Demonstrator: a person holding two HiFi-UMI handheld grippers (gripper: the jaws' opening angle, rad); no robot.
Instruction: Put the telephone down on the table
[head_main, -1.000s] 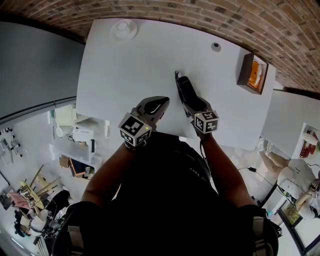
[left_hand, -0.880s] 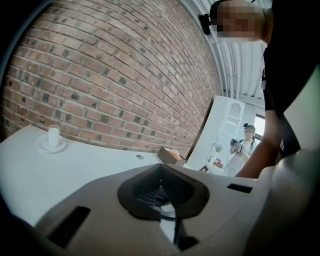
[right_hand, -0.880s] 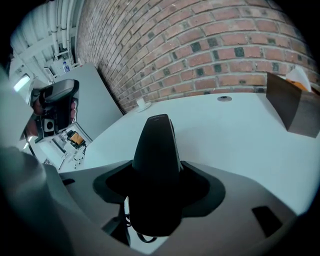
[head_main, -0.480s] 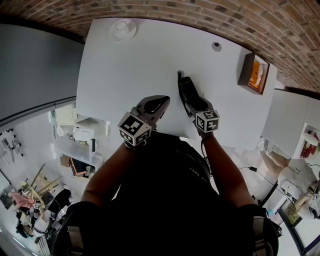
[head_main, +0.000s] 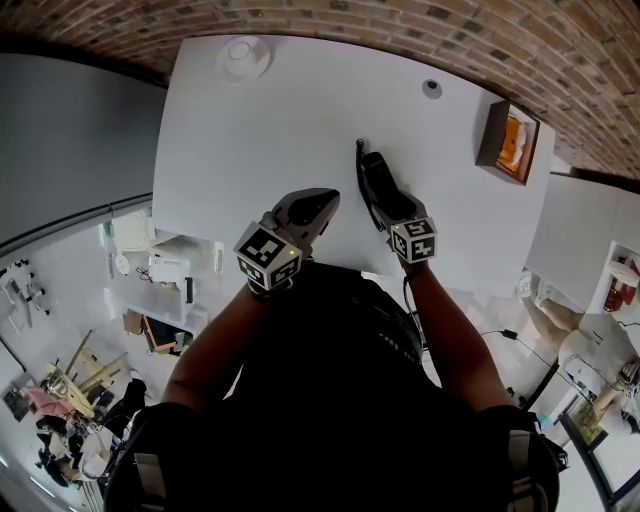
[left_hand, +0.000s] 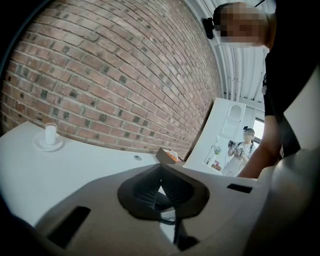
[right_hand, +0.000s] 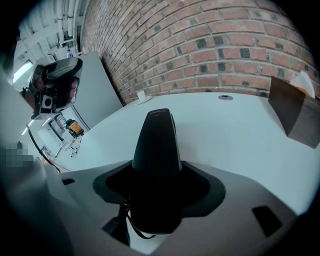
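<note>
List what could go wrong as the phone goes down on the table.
1. The right gripper holds the phone by one end. If it opens before the far end rests on the table, the phone could drop.
2. The cord runs close by the jaws and may snag on them, dragging the phone on release.
3. The phone is fairly close to the table's near edge, so a tug on the cord might pull it off.

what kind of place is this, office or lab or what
Probably a workshop or lab space: a bare brick wall behind a plain white table, and a clutter of tools and parts on the floor beside it.
</note>
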